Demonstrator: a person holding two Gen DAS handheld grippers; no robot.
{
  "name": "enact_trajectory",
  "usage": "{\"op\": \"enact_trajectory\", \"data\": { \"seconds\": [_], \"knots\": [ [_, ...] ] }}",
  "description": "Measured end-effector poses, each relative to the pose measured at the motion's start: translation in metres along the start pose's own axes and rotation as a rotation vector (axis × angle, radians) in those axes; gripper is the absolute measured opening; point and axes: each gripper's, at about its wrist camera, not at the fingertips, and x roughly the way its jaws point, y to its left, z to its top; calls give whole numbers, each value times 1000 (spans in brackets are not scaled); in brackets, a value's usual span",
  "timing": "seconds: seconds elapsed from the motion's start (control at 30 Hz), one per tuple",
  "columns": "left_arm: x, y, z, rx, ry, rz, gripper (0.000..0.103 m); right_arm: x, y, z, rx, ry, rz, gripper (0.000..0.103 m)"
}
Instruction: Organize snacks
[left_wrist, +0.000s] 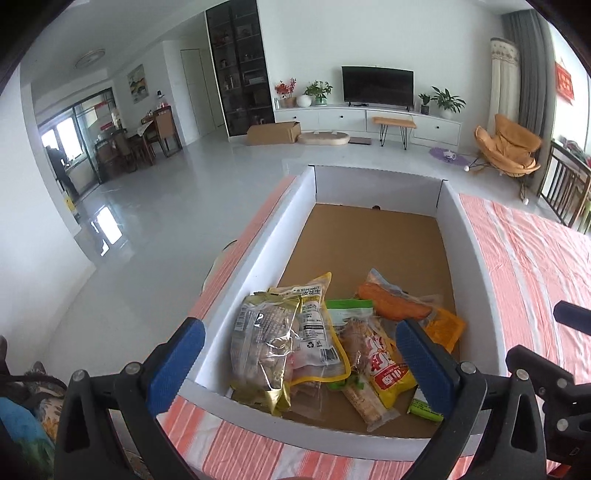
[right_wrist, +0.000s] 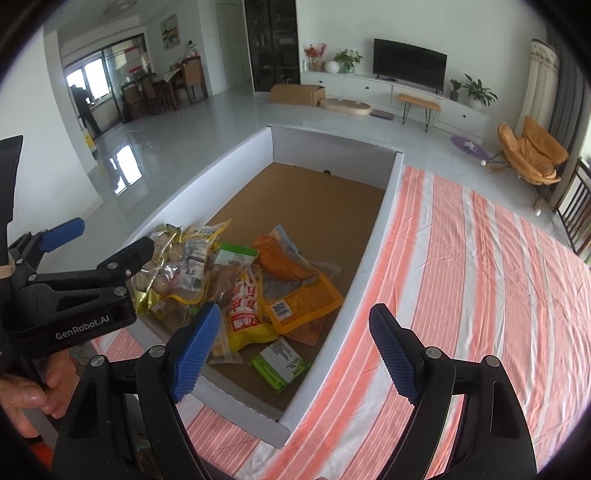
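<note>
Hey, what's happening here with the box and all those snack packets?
A person is sorting snacks with a handheld claw in each hand. Several packets, among them a peanut bag, a yellow packet and a small green packet, lie piled at the near end of a shallow white box on a striped tablecloth. The far end of the box is bare cardboard. The left claw hangs open over the pile and the right claw is open over the box's near corner; neither holds anything.

snack packets (left_wrist: 314, 339) heaped in box's (left_wrist: 255, 258) near end | box on striped cloth (right_wrist: 480, 277) | far end bare
</note>
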Motion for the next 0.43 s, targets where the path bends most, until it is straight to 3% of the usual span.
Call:
{"op": "enact_trajectory", "data": {
  "seconds": [0.17,0.3,0.43],
  "knots": [
    [-3,1,-2,1,4,0,102,0,1,-1,6,4,-9,85],
    [-2,1,-4,-4,54,-4,103,2,4,0,12,12,-14,85],
    [-8,2,-9,9,41,-14,103,2,9,0,12,12,-9,85]
  ]
}}
